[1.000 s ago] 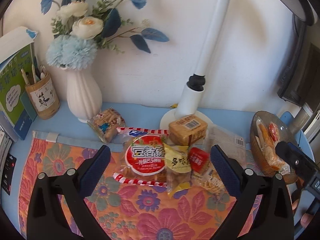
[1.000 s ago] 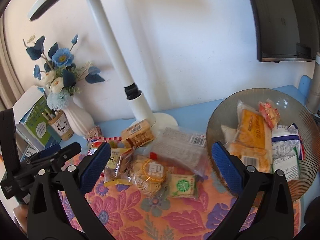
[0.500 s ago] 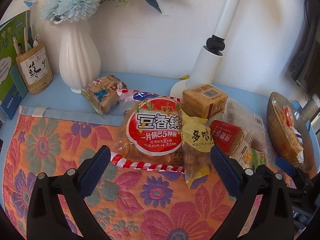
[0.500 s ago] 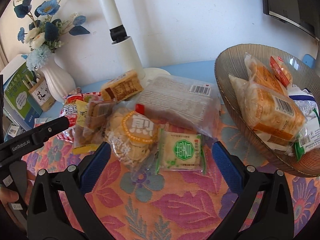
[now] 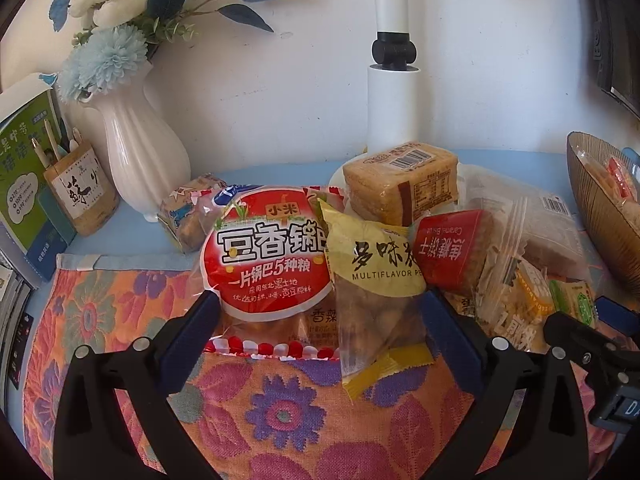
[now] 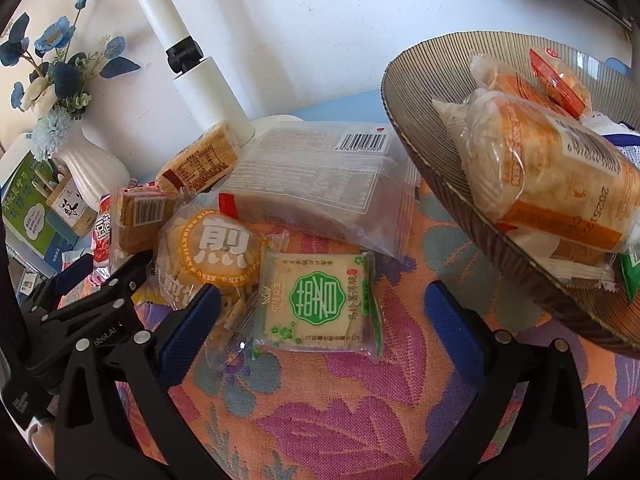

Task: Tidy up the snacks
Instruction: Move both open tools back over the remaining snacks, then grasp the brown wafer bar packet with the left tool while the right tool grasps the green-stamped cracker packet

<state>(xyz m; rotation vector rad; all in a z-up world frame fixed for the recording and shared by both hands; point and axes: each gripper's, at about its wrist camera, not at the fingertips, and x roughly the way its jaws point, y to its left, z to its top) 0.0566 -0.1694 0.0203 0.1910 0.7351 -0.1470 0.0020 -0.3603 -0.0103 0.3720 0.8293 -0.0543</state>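
Note:
A pile of snack packets lies on a floral cloth. In the left wrist view my left gripper is open, its fingers either side of a big red-label packet and a yellow packet. A red packet and a tan cake block lie just beyond. In the right wrist view my right gripper is open around a square green-label cracker packet. An orange round-label packet touches its left finger. A ribbed glass bowl at the right holds several packets.
A white vase with blue flowers, a pen pot and books stand at the back left. A white lamp post rises behind the pile. A clear flat bag lies by the bowl. The left gripper body sits close beside my right one.
Both grippers have moved down and forward toward the pile. The left now straddles the red and yellow packets, the right straddles the green cracker packet. Both stay open.

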